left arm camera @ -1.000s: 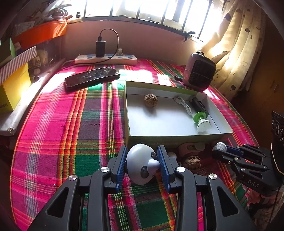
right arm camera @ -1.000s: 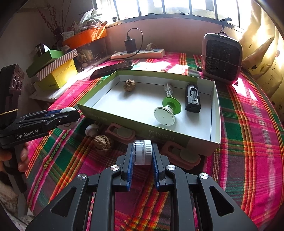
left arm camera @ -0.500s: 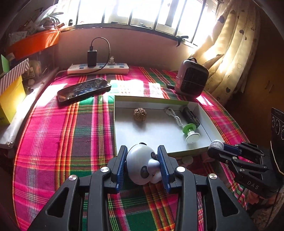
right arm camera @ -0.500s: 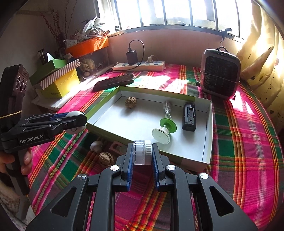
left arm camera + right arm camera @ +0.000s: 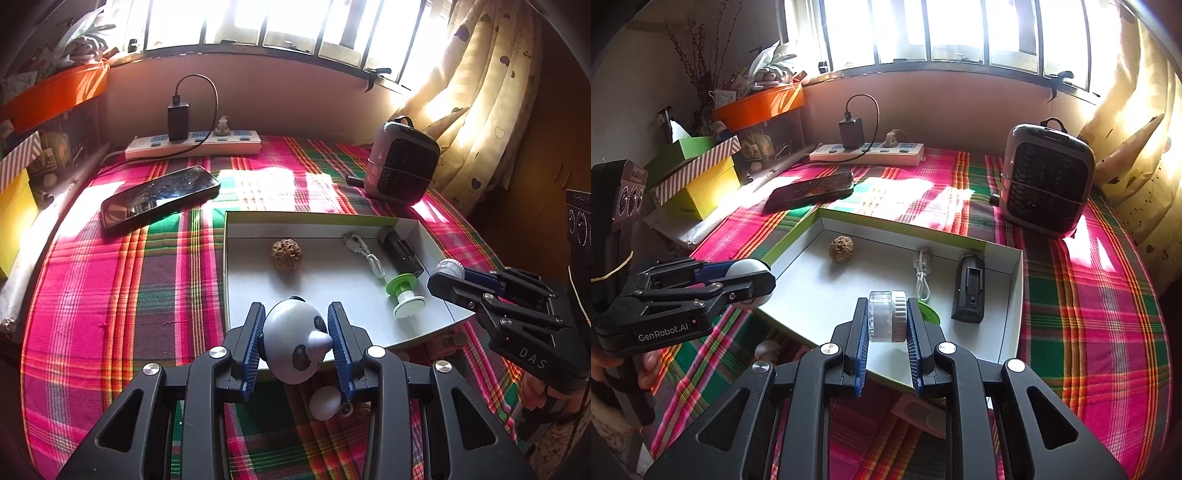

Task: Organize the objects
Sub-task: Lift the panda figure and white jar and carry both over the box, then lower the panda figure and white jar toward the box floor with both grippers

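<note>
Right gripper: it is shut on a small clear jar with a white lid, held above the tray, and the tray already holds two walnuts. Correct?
Not quite. The right wrist view shows one walnut in the tray. The right gripper is shut on the jar.

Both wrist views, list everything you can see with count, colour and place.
box: 1, white inside, green rim, on cloth
walnut: 1, brown, in box
cable: 1, white, in box
black device: 1, in box
phone: 1, black, left of box
power strip: 1, white, by wall
heater: 1, grey, behind box
panda toy: 1, white, in left gripper
small jar: 1, clear, white lid, in right gripper
</note>
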`<state>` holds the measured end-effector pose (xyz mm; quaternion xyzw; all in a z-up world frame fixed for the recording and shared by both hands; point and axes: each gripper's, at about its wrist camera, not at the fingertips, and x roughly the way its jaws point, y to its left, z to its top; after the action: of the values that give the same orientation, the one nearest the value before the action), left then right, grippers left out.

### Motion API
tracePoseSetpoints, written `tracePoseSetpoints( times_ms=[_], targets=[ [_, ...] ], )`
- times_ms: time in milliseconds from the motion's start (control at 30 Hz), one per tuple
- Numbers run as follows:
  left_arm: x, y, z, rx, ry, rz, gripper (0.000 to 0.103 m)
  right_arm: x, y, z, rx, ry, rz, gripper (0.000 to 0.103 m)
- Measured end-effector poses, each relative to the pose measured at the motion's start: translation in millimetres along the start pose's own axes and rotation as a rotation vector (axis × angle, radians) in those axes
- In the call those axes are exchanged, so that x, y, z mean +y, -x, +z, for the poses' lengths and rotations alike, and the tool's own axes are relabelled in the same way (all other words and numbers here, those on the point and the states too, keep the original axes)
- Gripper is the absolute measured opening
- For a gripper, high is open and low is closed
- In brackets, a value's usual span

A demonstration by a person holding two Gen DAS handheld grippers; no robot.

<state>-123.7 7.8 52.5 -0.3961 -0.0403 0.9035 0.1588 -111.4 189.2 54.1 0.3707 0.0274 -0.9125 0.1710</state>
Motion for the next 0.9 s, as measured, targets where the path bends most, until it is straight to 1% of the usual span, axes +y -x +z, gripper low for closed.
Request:
tracePoseSetpoints(
  times_ms=[200,467,700,800,900],
  targets=[
    [4,-14,9,0.017,0.016,-0.007,0.033,-11,-16,16,0.004,-0.002,-0.034,0.020],
    [5,-31,19,0.027,0.012,0.001,0.033,-26,-45,25,0.042,-0.020,-0.065,0.020],
    [6,-45,24,0.039,0.007,0.019,0.033,-33,-65,31,0.066,-0.017,-0.078,0.020],
    [3,-48,25,0.032,-0.012,0.037,0.033,-33,-70,33,0.070,-0.015,-0.079,0.020],
    [4,-54,26,0.043,-0.004,0.030,0.033,-34,-75,33,0.079,-0.014,-0.080,0.020]
  ],
)
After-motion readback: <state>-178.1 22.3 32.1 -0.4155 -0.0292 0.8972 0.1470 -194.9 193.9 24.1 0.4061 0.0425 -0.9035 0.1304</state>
